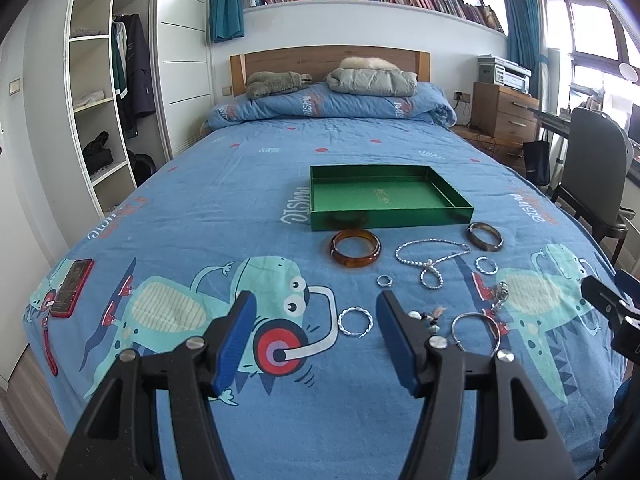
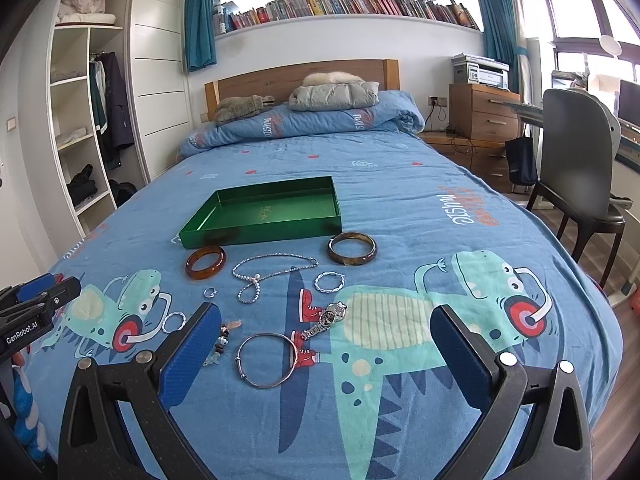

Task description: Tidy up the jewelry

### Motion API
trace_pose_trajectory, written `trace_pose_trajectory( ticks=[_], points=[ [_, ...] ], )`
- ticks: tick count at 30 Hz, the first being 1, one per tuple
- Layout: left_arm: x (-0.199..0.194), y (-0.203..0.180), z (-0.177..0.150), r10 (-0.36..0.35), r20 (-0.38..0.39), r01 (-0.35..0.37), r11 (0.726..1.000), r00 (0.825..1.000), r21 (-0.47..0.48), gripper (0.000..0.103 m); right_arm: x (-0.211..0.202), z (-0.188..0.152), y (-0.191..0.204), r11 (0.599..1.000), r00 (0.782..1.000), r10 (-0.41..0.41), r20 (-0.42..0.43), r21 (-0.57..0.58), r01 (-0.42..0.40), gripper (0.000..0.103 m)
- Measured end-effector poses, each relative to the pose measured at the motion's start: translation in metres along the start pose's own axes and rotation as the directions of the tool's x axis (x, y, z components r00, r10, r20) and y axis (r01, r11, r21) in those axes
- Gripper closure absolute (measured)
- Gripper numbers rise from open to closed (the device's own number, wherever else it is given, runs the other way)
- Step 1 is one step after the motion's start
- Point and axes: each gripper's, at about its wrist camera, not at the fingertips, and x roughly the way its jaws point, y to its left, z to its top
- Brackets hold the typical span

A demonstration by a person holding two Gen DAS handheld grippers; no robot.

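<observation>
A green tray (image 1: 456,216) (image 2: 248,236) lies empty on the blue bed cover. In front of it lie an amber bangle (image 1: 355,248) (image 2: 205,262), a dark bangle (image 1: 484,236) (image 2: 352,248), a bead necklace (image 1: 430,258) (image 2: 272,270), twisted silver rings (image 1: 355,322) (image 2: 329,281), a small ring (image 1: 385,281) (image 2: 209,291), a thin silver bangle (image 1: 476,330) (image 2: 266,360), a watch (image 2: 326,318) and a beaded charm (image 2: 222,342). My left gripper (image 1: 316,308) is open above the cover, empty. My right gripper (image 2: 326,316) is open wide above the watch, empty.
A red phone (image 1: 72,288) lies at the bed's left edge. Folded duvet (image 1: 332,106), jacket and pillows are at the headboard. A wardrobe (image 1: 108,92) stands left; a chair (image 2: 576,160), drawers and printer stand right. The right gripper shows at the left wrist view's right edge (image 1: 612,308).
</observation>
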Motion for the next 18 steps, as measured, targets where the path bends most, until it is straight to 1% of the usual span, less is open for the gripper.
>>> trace_pose_trajectory(
  ticks=[10, 18],
  points=[
    [0.014, -0.007, -0.002, 0.003, -0.030, -0.002, 1.000, 1.000, 0.029, 0.043, 0.009, -0.002, -0.004, 1.000, 1.000, 0.015, -0.019, 0.006, -0.015, 0.002],
    [0.030, -0.007, -0.005, 0.009, -0.072, -0.007, 0.999, 0.997, 0.032, 0.043, 0.023, -0.006, -0.003, 0.999, 0.997, 0.043, -0.061, 0.006, -0.042, 0.015]
  ],
)
